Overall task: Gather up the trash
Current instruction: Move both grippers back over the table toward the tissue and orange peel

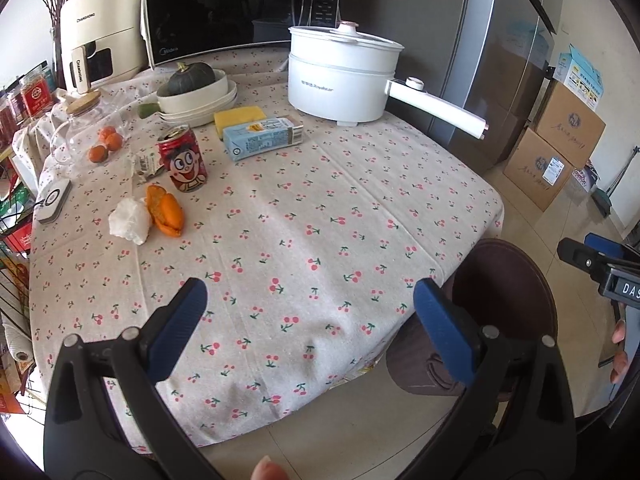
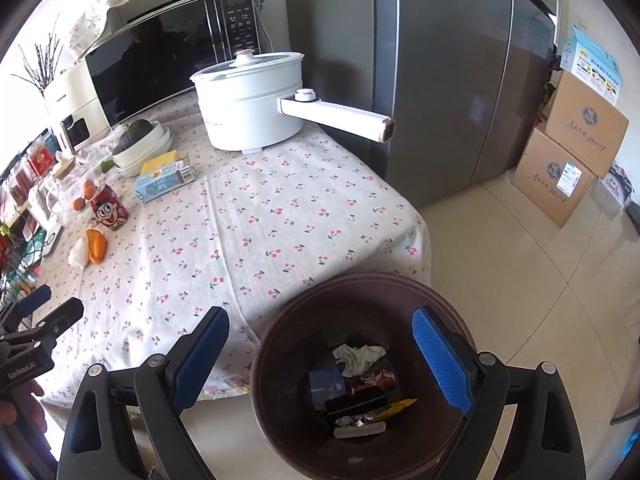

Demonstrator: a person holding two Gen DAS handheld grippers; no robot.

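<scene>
Several pieces of trash lie near the far left edge of the table [image 1: 320, 220], which has a cherry-print cloth: a red can [image 1: 183, 159] stands upright, an orange peel [image 1: 166, 210] lies just in front of it, touching a crumpled white tissue [image 1: 130, 223], and a small wrapper [image 1: 146, 164] lies beside the can. A blue carton [image 1: 262, 137] lies flat further back, in front of a yellow sponge [image 1: 239, 116] and near the white electric pot [image 1: 344, 80]. On the floor at the table's near corner stands a dark brown bin [image 2: 280, 360], with trash already inside. The right gripper [image 2: 320, 360] hangs over this bin, wide open and holding nothing. The left gripper [image 1: 308, 320] hovers above the cloth, also wide open and empty.
</scene>
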